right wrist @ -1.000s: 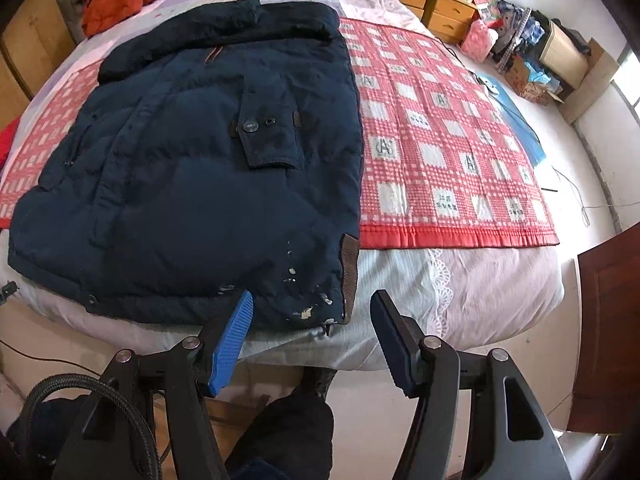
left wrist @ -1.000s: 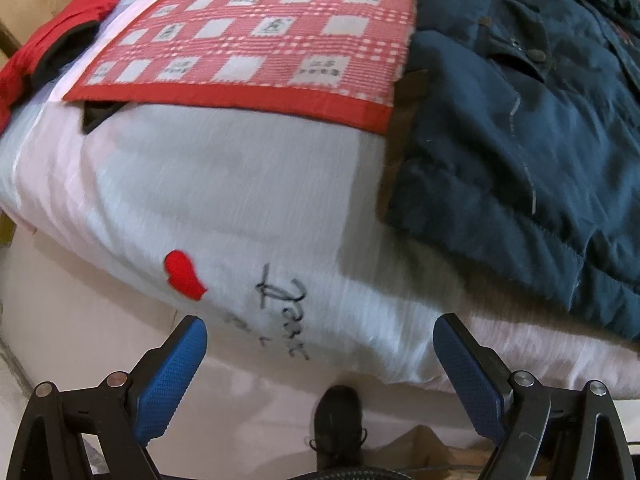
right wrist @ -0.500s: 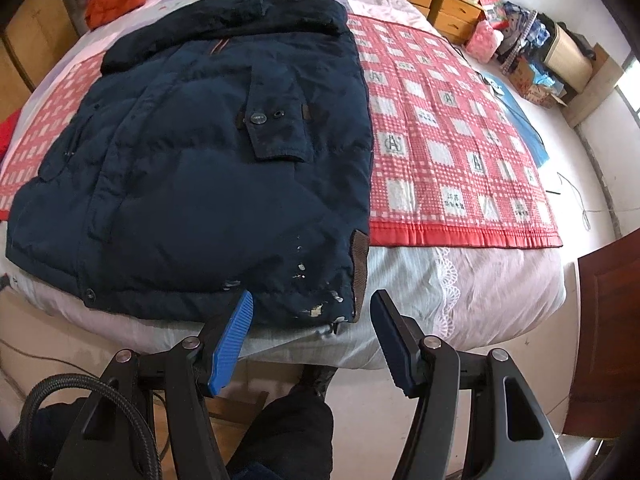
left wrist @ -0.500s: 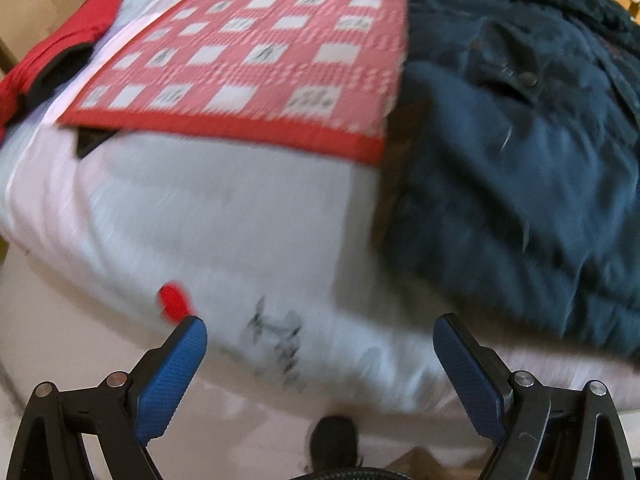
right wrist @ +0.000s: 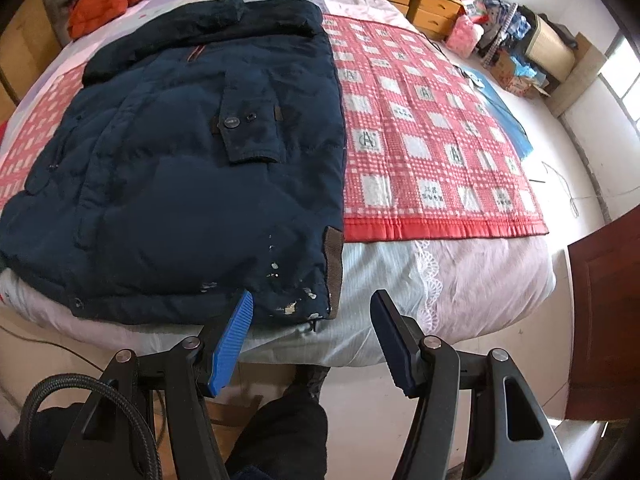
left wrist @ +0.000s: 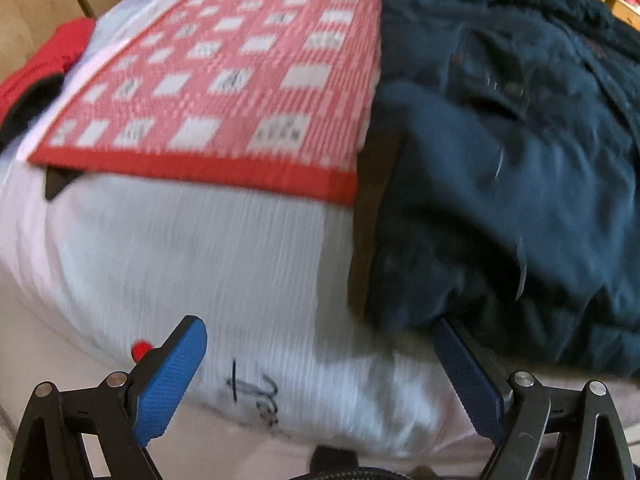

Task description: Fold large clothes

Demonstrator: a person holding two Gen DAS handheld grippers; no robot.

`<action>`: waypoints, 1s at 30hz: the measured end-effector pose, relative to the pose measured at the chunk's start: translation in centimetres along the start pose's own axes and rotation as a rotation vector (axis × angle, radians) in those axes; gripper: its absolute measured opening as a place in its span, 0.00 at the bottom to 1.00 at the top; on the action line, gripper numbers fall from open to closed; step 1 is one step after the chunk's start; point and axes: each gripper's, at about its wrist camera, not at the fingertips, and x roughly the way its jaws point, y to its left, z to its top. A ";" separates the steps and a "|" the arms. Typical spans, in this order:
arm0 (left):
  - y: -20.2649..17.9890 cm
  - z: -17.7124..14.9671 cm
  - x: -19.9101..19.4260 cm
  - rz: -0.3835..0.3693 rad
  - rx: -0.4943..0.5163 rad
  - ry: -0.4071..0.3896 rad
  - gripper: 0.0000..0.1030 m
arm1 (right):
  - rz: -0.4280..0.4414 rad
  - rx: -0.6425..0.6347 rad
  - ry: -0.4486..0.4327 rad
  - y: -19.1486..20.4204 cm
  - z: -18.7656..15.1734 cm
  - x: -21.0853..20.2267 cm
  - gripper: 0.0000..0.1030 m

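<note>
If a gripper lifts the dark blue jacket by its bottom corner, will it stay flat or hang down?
The navy jacket looks padded and soft, lying in loose folds, so it would probably sag and drape. It covers much of the bed, so it is likely heavy and may drag. Its quilted cloth should give the jaws fair hold.

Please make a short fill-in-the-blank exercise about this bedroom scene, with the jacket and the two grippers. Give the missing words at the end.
1. The dark blue jacket lies spread out on the ____.
2. Under the jacket lies a checked mat in white and ____.
3. The jaws of the left gripper and the right gripper are both ____.
4. The orange garment lies near the jacket's ____.

Missing words: bed; red; open; collar
</note>
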 end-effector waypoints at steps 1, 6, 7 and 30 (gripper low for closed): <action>-0.1 -0.2 0.2 0.009 0.010 0.004 0.93 | 0.003 0.005 0.003 0.1 0.0 0.2 0.63; -1.1 -0.3 1.6 -0.006 0.052 0.019 0.93 | 0.005 -0.017 0.009 0.8 0.0 0.7 0.63; -1.2 -0.3 1.8 -0.009 0.061 0.019 0.93 | 0.003 -0.019 0.008 0.8 0.0 0.7 0.63; 1.0 3.6 3.0 0.074 -0.095 -0.071 0.92 | -0.095 0.029 -0.009 -2.3 -1.2 2.9 0.63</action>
